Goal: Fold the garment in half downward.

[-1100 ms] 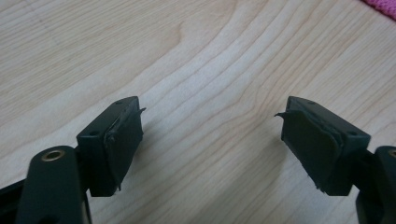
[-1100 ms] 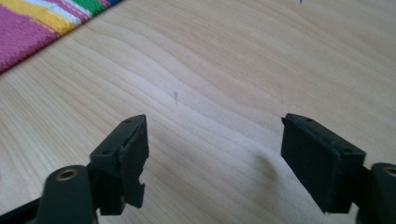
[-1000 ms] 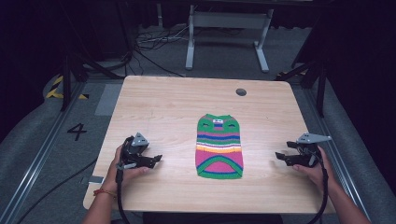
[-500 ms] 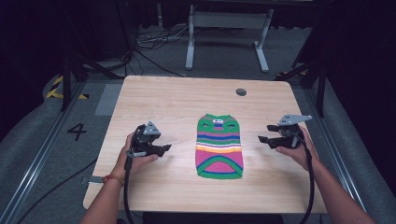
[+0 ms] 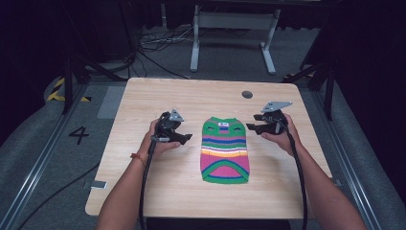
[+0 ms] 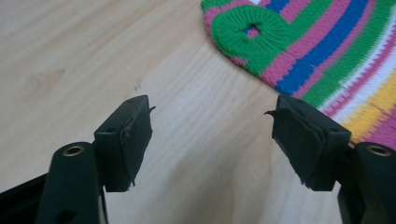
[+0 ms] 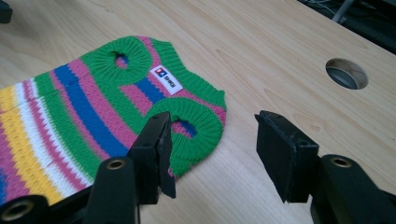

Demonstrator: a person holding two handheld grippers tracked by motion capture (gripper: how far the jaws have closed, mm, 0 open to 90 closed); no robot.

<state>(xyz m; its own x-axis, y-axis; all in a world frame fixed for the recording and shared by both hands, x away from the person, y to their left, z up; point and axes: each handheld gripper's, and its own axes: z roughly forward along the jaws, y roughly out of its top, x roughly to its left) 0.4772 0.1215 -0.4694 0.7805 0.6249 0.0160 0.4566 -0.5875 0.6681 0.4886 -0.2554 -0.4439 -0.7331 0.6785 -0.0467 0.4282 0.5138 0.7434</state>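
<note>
Sweater (image 5: pixel 225 149) between both open grippers

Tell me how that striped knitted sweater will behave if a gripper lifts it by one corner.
The striped knitted sweater lies flat and limp on the table, so it will probably droop and fold rather than hold its shape. Its coarse ribbed knit should grip well between the pads, not slip. Being thin and small, it is likely light, and may drag along the wood if pushed.

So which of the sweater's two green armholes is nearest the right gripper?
The armhole on the sweater's right-hand edge in the high view, beside the right gripper.
</note>
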